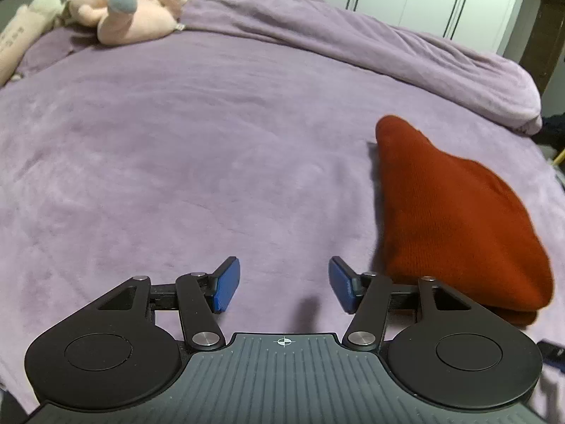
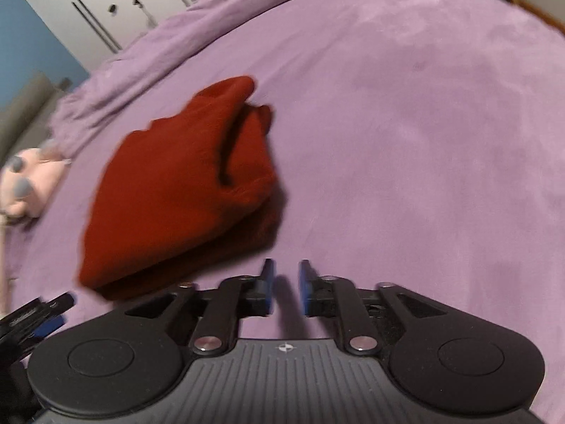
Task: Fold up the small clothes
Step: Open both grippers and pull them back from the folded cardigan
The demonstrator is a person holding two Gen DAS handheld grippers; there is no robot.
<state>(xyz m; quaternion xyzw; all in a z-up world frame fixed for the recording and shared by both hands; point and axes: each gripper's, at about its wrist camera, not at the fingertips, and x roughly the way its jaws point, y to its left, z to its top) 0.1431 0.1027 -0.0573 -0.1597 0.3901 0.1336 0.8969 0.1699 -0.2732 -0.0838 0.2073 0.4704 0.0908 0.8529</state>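
The left gripper (image 1: 284, 284) hovers low over the purple bedspread (image 1: 176, 162), its blue pads well apart and holding nothing. The right gripper (image 2: 286, 288) hangs just right of the garment, its pads nearly together with a narrow gap, gripping nothing. The red knit garment (image 2: 176, 190) lies folded into a thick, rounded wedge. Beyond it lies a soft pink plush toy (image 1: 123, 7).
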